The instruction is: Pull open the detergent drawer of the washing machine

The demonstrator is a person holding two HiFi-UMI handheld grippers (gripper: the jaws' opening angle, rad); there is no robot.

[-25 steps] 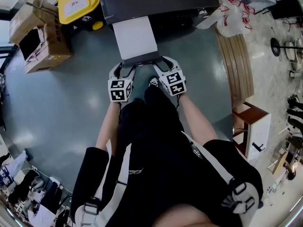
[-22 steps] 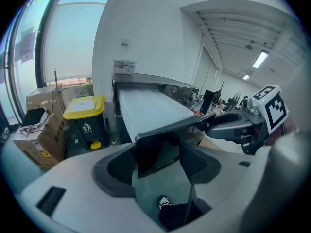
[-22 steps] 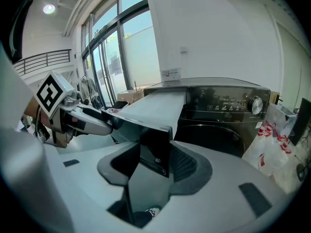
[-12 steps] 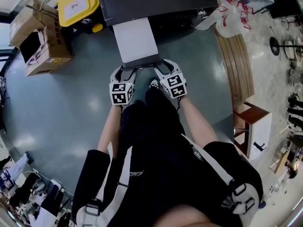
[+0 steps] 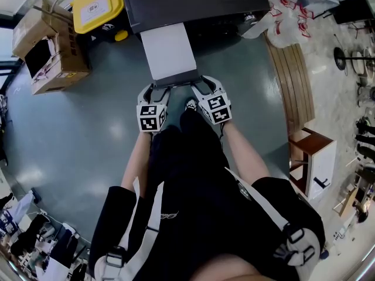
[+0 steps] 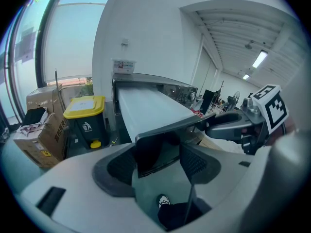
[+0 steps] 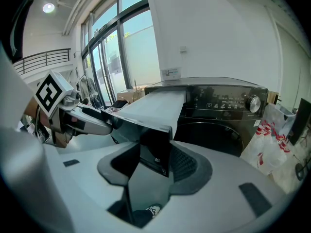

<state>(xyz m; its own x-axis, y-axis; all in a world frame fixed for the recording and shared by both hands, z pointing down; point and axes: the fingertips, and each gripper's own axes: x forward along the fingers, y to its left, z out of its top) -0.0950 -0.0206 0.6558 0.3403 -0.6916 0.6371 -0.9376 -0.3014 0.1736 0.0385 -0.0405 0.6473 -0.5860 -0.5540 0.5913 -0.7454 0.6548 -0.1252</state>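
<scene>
The dark washing machine (image 5: 193, 2) stands at the top of the head view. Its white detergent drawer (image 5: 169, 50) sticks far out toward me and ends in a dark front panel (image 5: 174, 76). My left gripper (image 5: 159, 86) is shut on the panel's left end and my right gripper (image 5: 202, 84) on its right end. In the left gripper view the panel (image 6: 160, 147) sits between the pads of the left gripper (image 6: 158, 161). In the right gripper view the panel's corner (image 7: 154, 152) sits between the pads of the right gripper (image 7: 155, 164), with the machine's control panel (image 7: 228, 101) behind.
A yellow-lidded bin (image 5: 96, 4) and cardboard boxes (image 5: 50, 45) stand left of the machine. Plastic bags (image 5: 281, 16), a wooden bench (image 5: 293, 81) and a small cabinet (image 5: 313, 157) lie to the right. My black-trousered legs fill the floor below the grippers.
</scene>
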